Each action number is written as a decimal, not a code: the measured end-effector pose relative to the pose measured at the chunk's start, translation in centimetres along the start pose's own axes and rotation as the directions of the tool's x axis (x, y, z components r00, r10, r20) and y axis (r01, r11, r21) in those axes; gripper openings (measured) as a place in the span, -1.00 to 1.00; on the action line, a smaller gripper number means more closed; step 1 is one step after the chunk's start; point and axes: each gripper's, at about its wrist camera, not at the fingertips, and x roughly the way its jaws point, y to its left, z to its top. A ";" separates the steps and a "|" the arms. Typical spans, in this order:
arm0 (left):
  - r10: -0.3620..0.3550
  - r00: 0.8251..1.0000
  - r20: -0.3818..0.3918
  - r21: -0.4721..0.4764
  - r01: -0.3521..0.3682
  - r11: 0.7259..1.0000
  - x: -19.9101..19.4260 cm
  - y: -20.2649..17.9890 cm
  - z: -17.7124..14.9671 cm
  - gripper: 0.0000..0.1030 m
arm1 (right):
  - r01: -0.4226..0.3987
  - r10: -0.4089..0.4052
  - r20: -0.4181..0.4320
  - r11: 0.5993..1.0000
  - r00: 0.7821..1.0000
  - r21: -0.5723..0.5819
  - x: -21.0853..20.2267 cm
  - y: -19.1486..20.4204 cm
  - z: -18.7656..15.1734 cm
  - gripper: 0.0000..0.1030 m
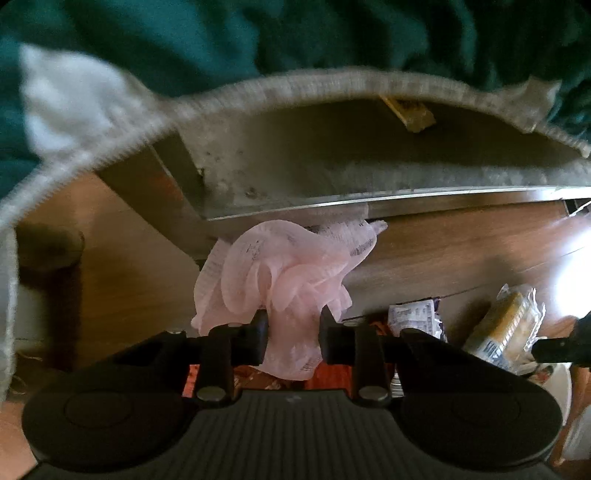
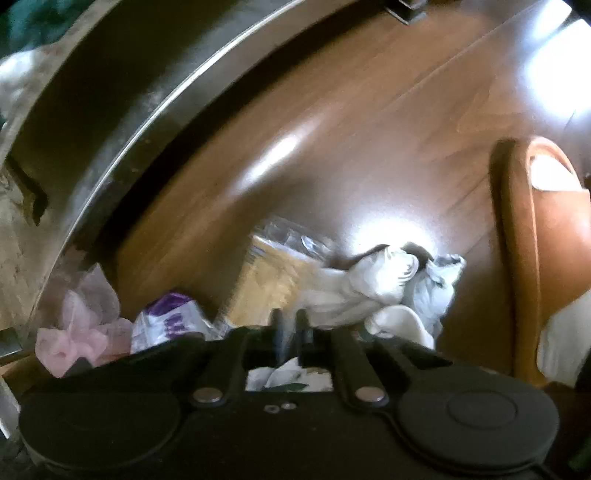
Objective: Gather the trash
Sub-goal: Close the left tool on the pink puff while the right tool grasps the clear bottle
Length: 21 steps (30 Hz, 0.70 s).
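My left gripper (image 1: 293, 330) is shut on a crumpled pink printed plastic bag (image 1: 284, 269) and holds it above the wooden floor (image 1: 461, 243). The same pink bag shows at the lower left of the right wrist view (image 2: 77, 328). My right gripper (image 2: 290, 330) has its fingers almost together on a crumpled white plastic bag (image 2: 373, 288). A purple and white wrapper (image 2: 173, 317) and a clear packet with yellow contents (image 2: 273, 273) lie beside it. The wrapper (image 1: 415, 317) and the yellow packet (image 1: 506, 328) also show at the right of the left wrist view.
A metal bed frame rail (image 1: 369, 203) runs across above the floor, with grey-edged bedding (image 1: 295, 85) and green fabric (image 1: 258, 33) over it. An orange wooden chair (image 2: 532, 236) stands at the right of the right wrist view. A dark round leg (image 1: 51, 247) stands at the left.
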 end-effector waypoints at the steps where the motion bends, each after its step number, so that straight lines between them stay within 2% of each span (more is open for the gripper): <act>1: 0.002 1.000 -0.002 -0.003 -0.002 1.000 -0.2 -0.2 0.4 -0.53 | 0.012 -0.012 0.010 1.000 1.000 -0.013 -0.4 -0.1 -0.1 -1.00; 3: 0.004 1.000 -0.005 -0.003 -0.004 1.000 -1.4 0.0 0.6 -0.60 | -0.001 0.001 0.021 1.000 1.000 -0.025 -1.6 -0.4 -0.3 -1.00; 6: 0.017 1.000 -0.001 0.006 -0.017 1.000 -3.3 -0.3 0.7 -0.60 | -0.011 0.014 0.042 0.998 0.999 -0.069 -3.8 -0.3 -0.9 -1.00; 8: 0.022 1.000 0.011 0.000 -0.022 1.000 -4.8 -0.6 0.6 -0.60 | -0.065 0.067 0.039 0.996 0.997 -0.062 -4.7 -0.4 -1.0 -0.98; 9: 0.029 0.999 0.017 -0.006 -0.029 1.000 -5.8 -0.6 0.5 -0.61 | -0.094 0.095 0.012 0.994 0.995 -0.047 -4.7 -0.4 -0.9 -0.82; 10: 0.034 0.999 0.021 -0.013 -0.034 0.999 -6.9 -0.8 0.2 -0.61 | -0.115 0.115 -0.017 0.992 0.993 -0.043 -4.4 -0.4 -0.9 -0.49; 13: 0.028 0.999 0.022 -0.078 -0.026 0.997 -10.2 -0.4 -0.5 -0.63 | -0.091 0.091 -0.003 0.991 0.996 -0.101 -3.9 0.5 -1.2 -0.43; 17: 0.022 1.000 0.021 -0.190 -0.017 0.982 -15.5 0.3 -0.8 -0.64 | -0.104 0.102 -0.032 0.992 0.994 -0.074 -2.3 1.3 -1.0 -0.36; 21: -0.019 0.991 0.133 -0.200 0.046 0.979 -19.6 -0.3 -0.5 -0.64 | -0.046 0.044 -0.029 0.997 0.999 -0.057 -0.7 2.3 -0.6 -0.33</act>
